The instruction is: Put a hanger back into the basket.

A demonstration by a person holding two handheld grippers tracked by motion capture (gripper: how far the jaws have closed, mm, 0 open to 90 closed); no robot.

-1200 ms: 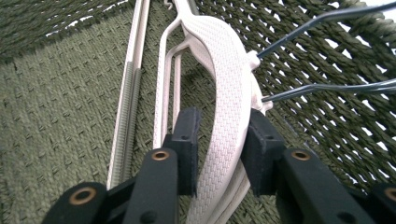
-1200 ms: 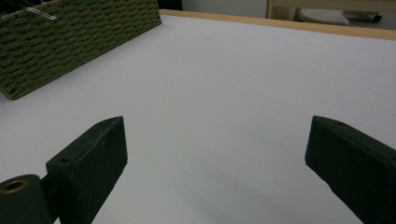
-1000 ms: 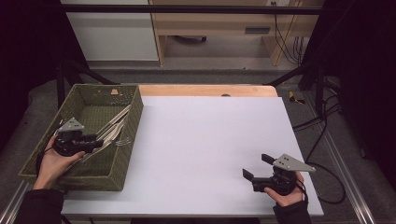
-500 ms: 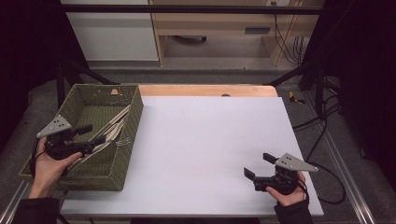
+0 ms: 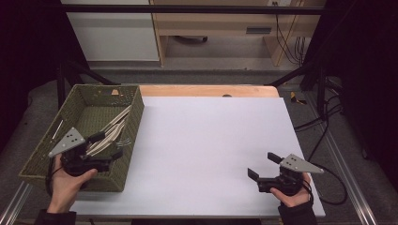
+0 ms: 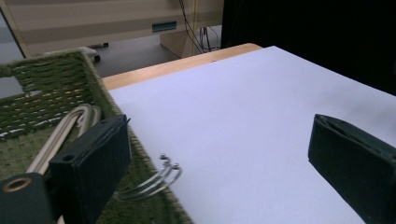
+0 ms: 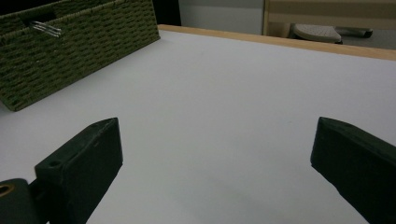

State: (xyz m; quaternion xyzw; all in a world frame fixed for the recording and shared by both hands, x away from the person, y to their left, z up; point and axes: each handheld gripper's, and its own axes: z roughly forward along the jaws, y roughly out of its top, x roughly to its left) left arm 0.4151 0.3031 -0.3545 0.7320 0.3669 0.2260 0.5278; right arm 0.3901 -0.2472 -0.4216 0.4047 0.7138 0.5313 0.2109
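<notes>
hovering my left gripper (image 5: 109, 146) over the near right corner of the green woven basket (image 5: 43, 161), jaws apart and holding nothing, i judge the next job is picking up one of the hangers (image 5: 109, 131) inside. they lie in a bundle along the basket's right wall, long axis running from the far end toward me, and their wire hooks (image 6: 159, 179) poke over the rim just ahead of my left jaw in the left gripper view (so the hooks are the closest part to grab). the left hand is by far the nearer one. my right gripper (image 5: 264, 165) rests on the white table (image 5: 211, 140) near its front right edge, jaws apart too, well away from the basket. besides hangers, the basket holds a thin pale stick (image 5: 57, 130) by its left wall.
</notes>
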